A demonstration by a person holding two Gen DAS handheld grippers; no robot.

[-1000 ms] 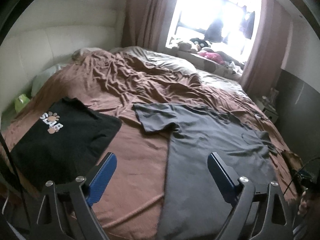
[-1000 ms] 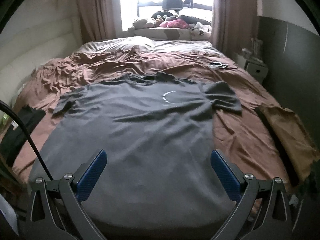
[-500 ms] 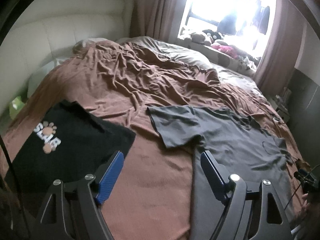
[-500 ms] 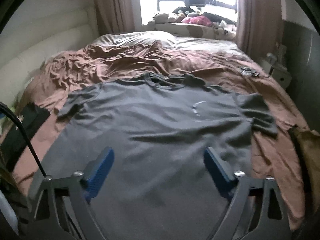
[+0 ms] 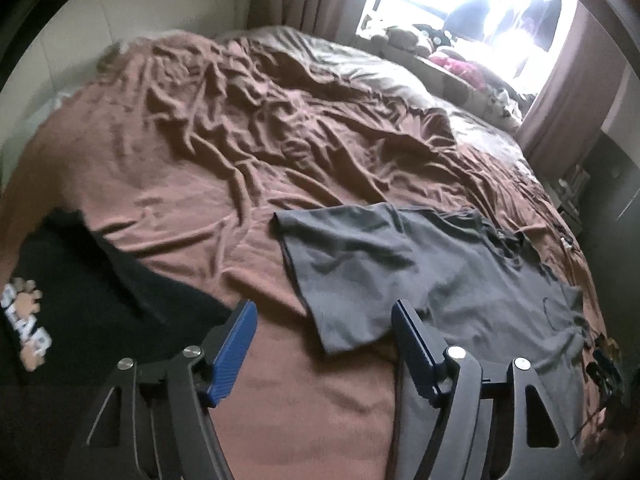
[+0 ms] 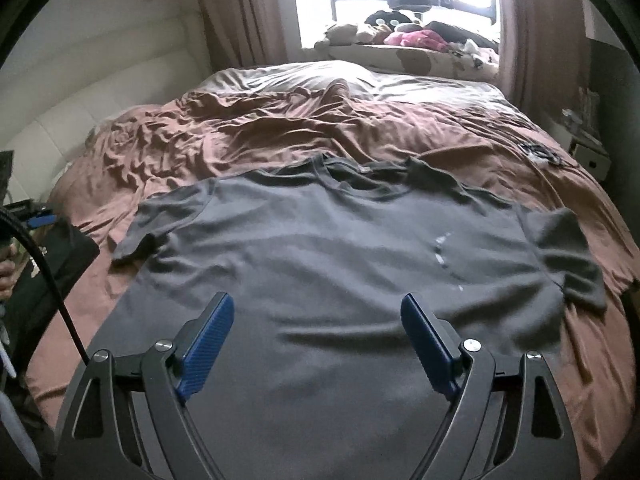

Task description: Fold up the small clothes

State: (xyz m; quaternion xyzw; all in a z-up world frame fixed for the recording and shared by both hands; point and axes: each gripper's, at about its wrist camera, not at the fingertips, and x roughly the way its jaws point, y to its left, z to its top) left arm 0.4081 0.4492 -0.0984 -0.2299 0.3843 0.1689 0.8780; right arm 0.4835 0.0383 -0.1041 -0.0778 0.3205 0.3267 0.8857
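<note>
A grey T-shirt (image 6: 340, 260) lies flat, front up, on the brown bed sheet (image 6: 260, 132), collar toward the window. My right gripper (image 6: 316, 300) hovers open over the shirt's lower body with nothing between its blue pads. In the left wrist view the same grey T-shirt (image 5: 460, 280) shows on the right, and its left sleeve (image 5: 344, 272) lies spread just ahead of my left gripper (image 5: 322, 308). The left gripper's jaws are closing, and the pads press on nothing. A folded black T-shirt (image 5: 80, 312) with a paw print lies to the left.
The brown sheet (image 5: 180, 160) is heavily wrinkled toward the headboard. Plush toys (image 6: 400, 36) line the window sill beyond the bed. A nightstand (image 6: 588, 148) stands at the right, and a small dark object (image 6: 540, 152) lies on the bed near it. A black cable (image 6: 44, 264) crosses the left edge.
Both grippers moved forward over the bed and tilted down. The left one swung toward the grey shirt's left sleeve, and its jaws narrowed. The right jaws narrowed a little early on.
</note>
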